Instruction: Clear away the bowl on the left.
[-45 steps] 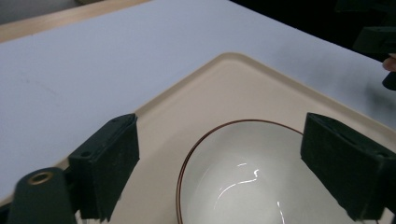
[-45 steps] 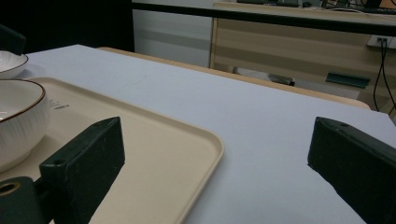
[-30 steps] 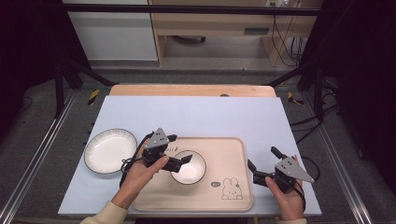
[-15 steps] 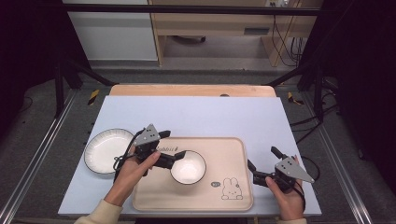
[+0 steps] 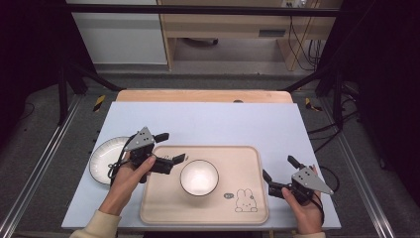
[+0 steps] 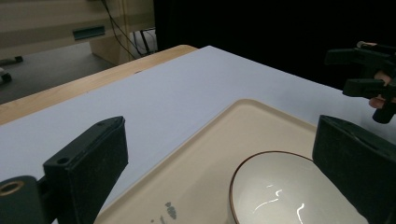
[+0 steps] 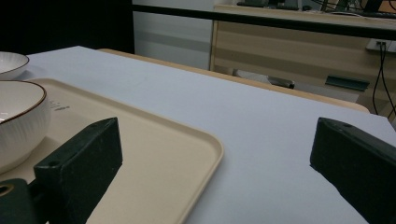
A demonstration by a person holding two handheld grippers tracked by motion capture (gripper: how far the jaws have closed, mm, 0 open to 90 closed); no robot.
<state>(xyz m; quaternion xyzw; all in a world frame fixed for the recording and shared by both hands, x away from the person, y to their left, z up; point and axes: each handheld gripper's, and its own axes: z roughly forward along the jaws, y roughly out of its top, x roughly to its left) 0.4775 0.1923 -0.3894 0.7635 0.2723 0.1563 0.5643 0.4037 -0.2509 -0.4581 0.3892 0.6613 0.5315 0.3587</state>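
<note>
My left gripper (image 5: pixel 171 147) hangs wide-jawed at the tray's (image 5: pixel 247 163) left edge; my right gripper (image 5: pixel 280 171) gapes just beside its right edge.

- The plate (image 5: pixel 105 159) is partly hidden behind the person's left hand-held gripper (image 5: pixel 171 147).
- The bowl (image 6: pixel 299 191) is cut off by the bottom edge.
- The tray's print (image 5: pixel 228 195) is too small to read.
</note>
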